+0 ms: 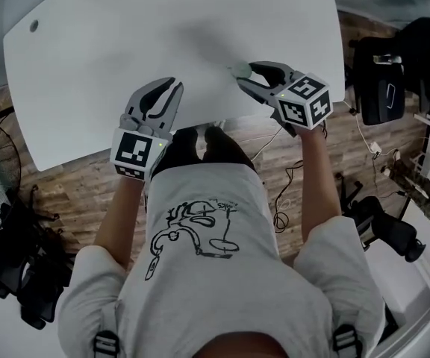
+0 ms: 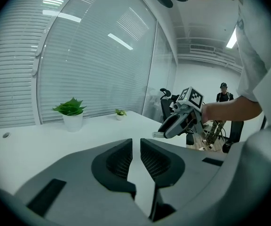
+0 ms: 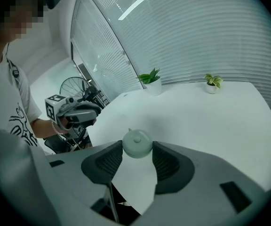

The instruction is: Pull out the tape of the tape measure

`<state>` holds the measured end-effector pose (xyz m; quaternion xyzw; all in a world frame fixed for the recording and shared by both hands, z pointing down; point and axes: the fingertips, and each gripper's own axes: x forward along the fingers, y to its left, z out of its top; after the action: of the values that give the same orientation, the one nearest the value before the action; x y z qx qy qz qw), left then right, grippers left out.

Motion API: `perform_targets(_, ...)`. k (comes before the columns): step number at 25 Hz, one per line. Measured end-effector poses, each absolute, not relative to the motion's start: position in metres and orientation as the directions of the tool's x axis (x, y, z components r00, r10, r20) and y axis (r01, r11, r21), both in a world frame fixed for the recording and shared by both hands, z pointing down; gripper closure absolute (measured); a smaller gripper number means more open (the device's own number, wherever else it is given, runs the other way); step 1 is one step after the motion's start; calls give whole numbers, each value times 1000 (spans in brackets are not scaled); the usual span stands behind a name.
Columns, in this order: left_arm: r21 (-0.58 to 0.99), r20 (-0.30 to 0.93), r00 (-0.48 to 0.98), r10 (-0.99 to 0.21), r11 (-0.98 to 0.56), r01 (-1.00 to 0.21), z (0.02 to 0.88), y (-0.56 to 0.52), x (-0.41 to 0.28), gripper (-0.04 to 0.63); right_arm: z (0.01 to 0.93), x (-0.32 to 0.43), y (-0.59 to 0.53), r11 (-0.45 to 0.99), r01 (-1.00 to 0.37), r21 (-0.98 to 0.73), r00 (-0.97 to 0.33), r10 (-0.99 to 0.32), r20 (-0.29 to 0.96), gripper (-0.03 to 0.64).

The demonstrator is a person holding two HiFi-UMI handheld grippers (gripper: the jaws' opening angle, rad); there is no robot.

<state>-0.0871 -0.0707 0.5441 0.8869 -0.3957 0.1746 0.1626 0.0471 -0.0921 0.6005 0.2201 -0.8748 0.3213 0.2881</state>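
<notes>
Grippers both sit over the near edge of the white table [image 1: 125,43], close to the person's body. The left gripper [image 1: 169,88] is well left of the tape measure [image 1: 240,70] and slightly nearer the person. Its jaws are drawn to a narrow slit with nothing in them. It looks parked and free, likely kept clear so it can take the tape's end.

The right gripper [image 1: 246,77] is clenched on the tape measure, a small round pale case pinched by its flat sides at the jaw tips and lifted off the table. That hold probably leaves the rim exposed for the other gripper. A small nub shows on the case's upper left edge [image 3: 129,130], possibly the tape tab, though I can't be sure. No tape is drawn yet.

Beyond the tape measure the table is bare. Two potted plants [image 3: 150,81] [image 3: 212,83] stand at its far edge by the blinds.
</notes>
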Motion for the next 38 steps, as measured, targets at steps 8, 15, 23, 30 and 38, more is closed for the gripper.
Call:
perform_targets(8,233,396,689,-607,-659,-715,511,-71,-73,534,555,40,-92,674,-553,-490,-775,-200,600,407)
perform_targets(15,311,339,756,-560,-692,-651,484,-71,-60,523,517,33,-86,679,-524,-515,-799,-182,573,407)
perform_targets(23,311,331,790,-516,-731,-607,468,-72,-42,523,486,27,-82,703,-492,-515,-811,-155,564,407)
perform_targets(30,368,294,831,-473,-746,-555,460,-78,-22,509,479,21,-78,719,-456,-525,-828,-127,546,407)
perform_targets(38,420,272,882,-385,-777,-469,460,-74,-6,508,476,21,-70,735,-420,-532,-846,-105,523,408)
